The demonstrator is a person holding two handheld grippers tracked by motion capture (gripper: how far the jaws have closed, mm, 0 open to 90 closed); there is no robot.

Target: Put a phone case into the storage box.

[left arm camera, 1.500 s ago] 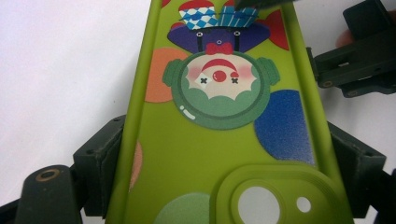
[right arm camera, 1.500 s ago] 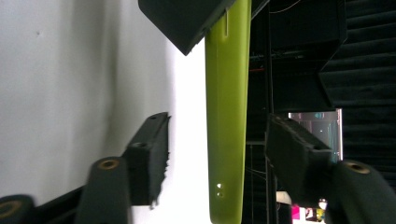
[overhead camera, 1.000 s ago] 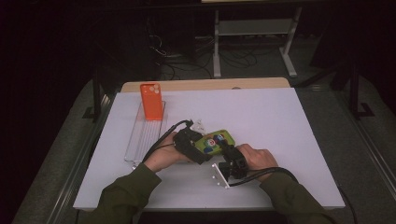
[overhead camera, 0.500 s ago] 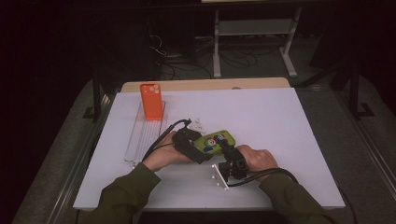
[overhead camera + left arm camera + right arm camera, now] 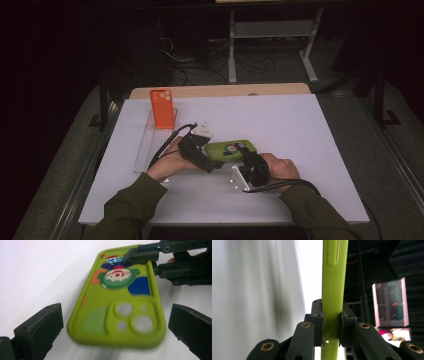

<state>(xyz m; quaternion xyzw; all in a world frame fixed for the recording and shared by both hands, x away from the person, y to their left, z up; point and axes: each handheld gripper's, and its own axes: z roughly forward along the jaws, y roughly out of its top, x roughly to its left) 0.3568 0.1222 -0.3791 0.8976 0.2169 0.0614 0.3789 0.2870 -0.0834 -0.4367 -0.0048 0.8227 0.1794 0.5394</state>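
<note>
A lime-green phone case [image 5: 230, 149] with a cartoon print lies low over the white table, back side up. My left gripper [image 5: 211, 151] is at its camera-hole end. Its jaws have just been opening and now stand wide on both sides of the case [image 5: 120, 307], with neither pad touching it. My right gripper [image 5: 248, 154] is shut on the case's far end, the pads pinching the thin green edge [image 5: 334, 290]. In the left gripper view the right gripper [image 5: 150, 257] grips the case at the upper right.
An orange phone case [image 5: 162, 108] stands upright at the far end of a clear plastic rack [image 5: 149, 145] on the left. The white tabletop [image 5: 310, 130] stretches open to the right and back. Dark floor, cables and a metal stand lie beyond it.
Both hands and the green case stay where they were. The left gripper's jaws look spread wider than before and no longer hold the case.
</note>
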